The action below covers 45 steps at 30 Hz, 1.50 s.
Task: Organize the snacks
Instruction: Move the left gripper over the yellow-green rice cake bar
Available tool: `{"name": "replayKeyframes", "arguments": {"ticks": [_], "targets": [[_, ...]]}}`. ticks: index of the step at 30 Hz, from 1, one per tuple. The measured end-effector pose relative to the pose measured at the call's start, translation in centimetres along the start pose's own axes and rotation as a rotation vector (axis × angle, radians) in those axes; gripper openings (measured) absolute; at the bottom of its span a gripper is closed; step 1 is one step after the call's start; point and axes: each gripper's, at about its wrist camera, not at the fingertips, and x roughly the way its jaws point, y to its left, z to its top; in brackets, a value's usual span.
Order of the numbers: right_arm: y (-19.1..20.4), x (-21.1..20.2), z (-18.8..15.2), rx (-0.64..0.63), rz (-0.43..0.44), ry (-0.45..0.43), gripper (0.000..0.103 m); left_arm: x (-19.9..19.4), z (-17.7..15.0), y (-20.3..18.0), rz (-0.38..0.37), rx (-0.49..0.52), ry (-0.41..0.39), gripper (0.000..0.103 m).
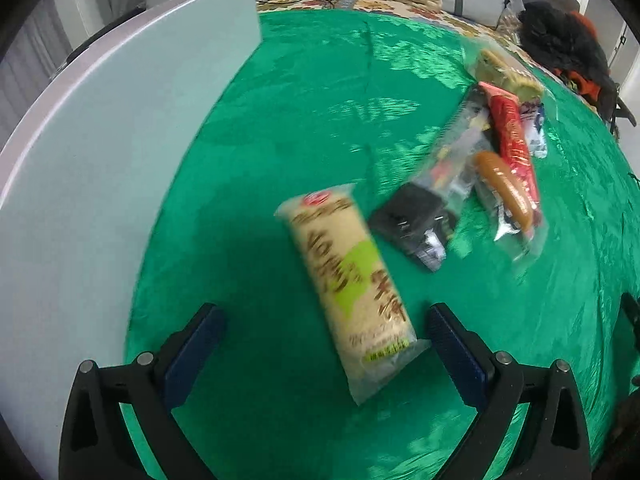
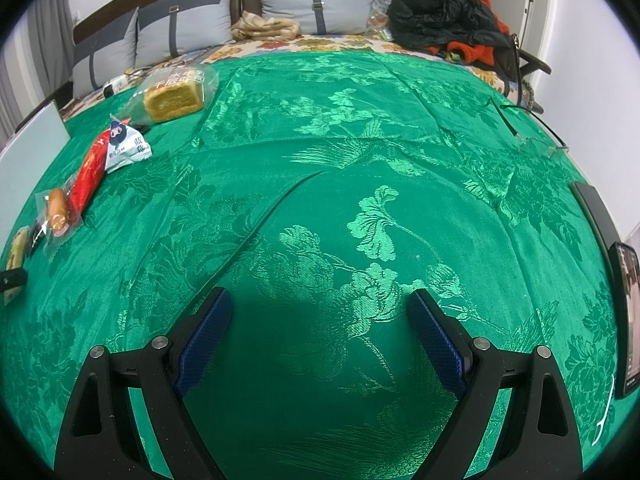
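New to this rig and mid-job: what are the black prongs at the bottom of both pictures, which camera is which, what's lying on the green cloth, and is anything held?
The prongs are handheld two-finger grippers, each carrying a fisheye camera that looks along its fingers. In the left wrist view, the left gripper is open above a cream snack roll, not gripping it; beyond lie a black packet and a sausage pack. In the right wrist view, the right gripper is open over bare green cloth, with a bagged cake and red stick pack far left. Nothing is held.
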Motion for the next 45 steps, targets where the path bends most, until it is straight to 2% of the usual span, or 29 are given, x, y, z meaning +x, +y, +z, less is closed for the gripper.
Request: {"name": "replayKeyframes", "arguments": {"ticks": [3,23,40,42,43,45], "targets": [[0.0,0.0,0.0,0.000,0.000,0.000,0.092,-0.1,-0.1,1.0,-0.006,0.000,-0.014,0.100],[0.0,0.0,0.0,0.000,0.000,0.000,0.092,-0.7,-2.0,1.4,-0.043,0.086,-0.174,0.103],[0.0,0.2,0.1,0.005,-0.006,0.004,0.095,-0.7,-2.4,1.3,-0.042,0.080,-0.201,0.103],[0.4,0.4,0.7,0.022,-0.015,0.041,0.092,-0.7,-2.4,1.4,-0.042,0.080,-0.201,0.103],[0.8,0.4,1.0,0.042,0.008,0.053,0.092,-0.7,-2.4,1.4,-0.042,0.080,-0.201,0.103],[2.4,-0.1,2.0,0.095,0.142,0.030,0.092,-0.7,-2.4,1.3,-0.041,0.080,-0.201,0.103]]}}
